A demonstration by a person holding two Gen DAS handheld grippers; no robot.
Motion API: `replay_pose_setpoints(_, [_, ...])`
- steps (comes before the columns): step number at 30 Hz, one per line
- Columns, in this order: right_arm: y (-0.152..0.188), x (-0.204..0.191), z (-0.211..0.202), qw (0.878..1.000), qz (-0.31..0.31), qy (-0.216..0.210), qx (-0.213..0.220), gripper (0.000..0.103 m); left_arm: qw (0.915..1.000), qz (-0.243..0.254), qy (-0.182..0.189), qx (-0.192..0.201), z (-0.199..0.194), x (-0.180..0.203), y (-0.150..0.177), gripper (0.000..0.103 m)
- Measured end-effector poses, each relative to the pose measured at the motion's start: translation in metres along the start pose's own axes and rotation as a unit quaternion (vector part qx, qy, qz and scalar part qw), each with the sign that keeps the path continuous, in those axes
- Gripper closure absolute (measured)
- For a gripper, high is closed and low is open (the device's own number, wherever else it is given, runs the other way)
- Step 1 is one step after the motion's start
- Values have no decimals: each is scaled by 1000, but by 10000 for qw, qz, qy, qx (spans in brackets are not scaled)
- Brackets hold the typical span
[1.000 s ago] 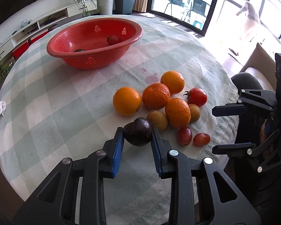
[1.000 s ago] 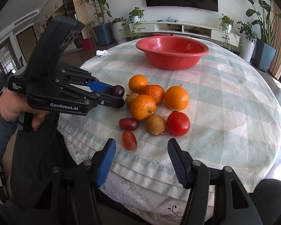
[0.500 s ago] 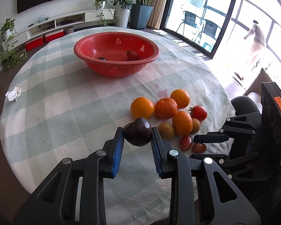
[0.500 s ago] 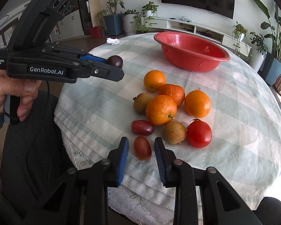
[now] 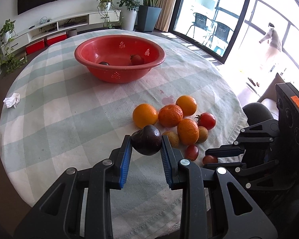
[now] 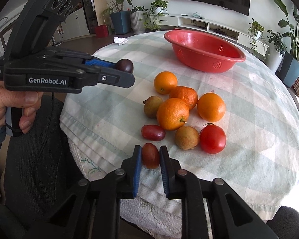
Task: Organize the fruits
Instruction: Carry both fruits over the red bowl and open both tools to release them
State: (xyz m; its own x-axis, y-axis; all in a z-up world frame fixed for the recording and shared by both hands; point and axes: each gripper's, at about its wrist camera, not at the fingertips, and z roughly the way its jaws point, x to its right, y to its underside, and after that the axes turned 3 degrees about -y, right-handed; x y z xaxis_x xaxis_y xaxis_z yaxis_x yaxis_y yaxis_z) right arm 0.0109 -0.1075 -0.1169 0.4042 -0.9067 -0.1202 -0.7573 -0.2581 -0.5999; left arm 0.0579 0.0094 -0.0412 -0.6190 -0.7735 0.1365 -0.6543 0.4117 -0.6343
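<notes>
Fingers of the left gripper (image 5: 146, 151) clamp a dark plum (image 5: 147, 143), held clear above the tablecloth (image 5: 69, 109); the right gripper (image 6: 150, 164) pinches a small red grape tomato (image 6: 150, 155) at the cloth's near edge, contact looks firm. Red basin (image 5: 119, 59) sits well apart across the table. Risk — the round, smooth plum could squirt out in transit; over-squeezing may split the tomato, or nudge its neighbour (image 6: 153, 132) toward the edge.

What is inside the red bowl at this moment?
In the red bowl lie a red tomato and a dark fruit, partly hidden by the near wall. The bottom behind that wall is not visible.
</notes>
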Motion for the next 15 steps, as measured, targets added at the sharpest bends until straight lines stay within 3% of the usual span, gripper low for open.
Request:
replay_pose_setpoints(8, [-24,16,-37,9968,375,-478,520,83,9996,-8,-107,266,-11,-3,-28,76])
replay_pose_setpoints(15, [-73,65,-64,9934,511,-167,1009,83,9984,154,-265,466,-5,-9,-87,76])
